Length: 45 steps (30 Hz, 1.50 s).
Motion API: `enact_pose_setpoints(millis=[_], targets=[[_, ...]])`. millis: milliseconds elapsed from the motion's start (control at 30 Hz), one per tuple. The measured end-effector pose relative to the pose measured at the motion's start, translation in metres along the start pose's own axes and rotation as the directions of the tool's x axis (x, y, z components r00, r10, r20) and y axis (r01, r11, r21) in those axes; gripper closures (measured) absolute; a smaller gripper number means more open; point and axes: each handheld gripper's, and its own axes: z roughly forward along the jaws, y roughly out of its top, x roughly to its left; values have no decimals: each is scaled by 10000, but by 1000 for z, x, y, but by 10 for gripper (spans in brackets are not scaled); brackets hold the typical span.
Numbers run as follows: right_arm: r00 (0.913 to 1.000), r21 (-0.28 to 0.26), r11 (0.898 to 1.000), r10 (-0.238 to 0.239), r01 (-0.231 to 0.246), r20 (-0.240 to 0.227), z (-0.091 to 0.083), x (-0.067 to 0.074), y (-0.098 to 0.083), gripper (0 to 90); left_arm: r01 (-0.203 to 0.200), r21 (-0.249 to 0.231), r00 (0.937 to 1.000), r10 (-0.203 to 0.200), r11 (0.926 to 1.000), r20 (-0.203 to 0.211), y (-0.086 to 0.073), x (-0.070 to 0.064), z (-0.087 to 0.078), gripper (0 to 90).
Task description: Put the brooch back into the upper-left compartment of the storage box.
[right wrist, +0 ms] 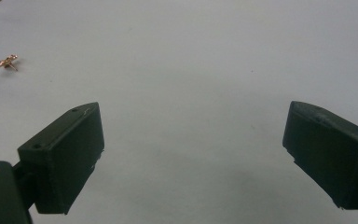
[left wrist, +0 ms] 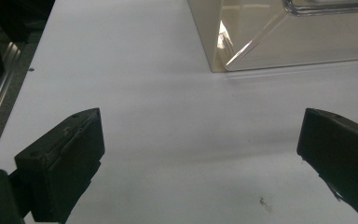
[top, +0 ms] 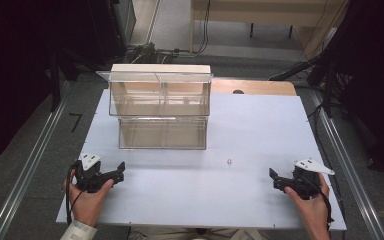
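In the high view, a pale grey tabletop (top: 260,130) fills the middle of the frame. At lower left, a person's left hand (top: 87,200) holds the left claw (top: 119,171) low over the tabletop, jaws pointing toward the centre. The left gripper view shows its two black jaws spread wide apart with bare tabletop between them, holding nothing.

Above it, in the upper middle of the frame, stands a clear plastic box (top: 161,107) (two stacked see-through tiers, the upper one split by a divider). Its lower corner appears at the top of the left gripper view (left wrist: 261,42), well apart from the jaws.

Right of centre in the high view, a tiny copper-coloured stud (top: 229,161) lies alone on the tabletop, between the two claws and nearer the right one. In the right gripper view it sits at the upper left of the frame (right wrist: 7,61), too small to make out in detail.

At lower right, the right hand (top: 310,200) holds the right claw (top: 274,179), jaws pointing left. Its jaws also stand wide apart and empty.
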Motion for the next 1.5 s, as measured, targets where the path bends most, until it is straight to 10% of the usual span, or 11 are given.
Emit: enact_pose_setpoints(millis=[1500], targets=[[9937,158,9978,-633,650,-926,31,37,19,48,-15,59,10000,15,10000,46,0,1,1,15]])
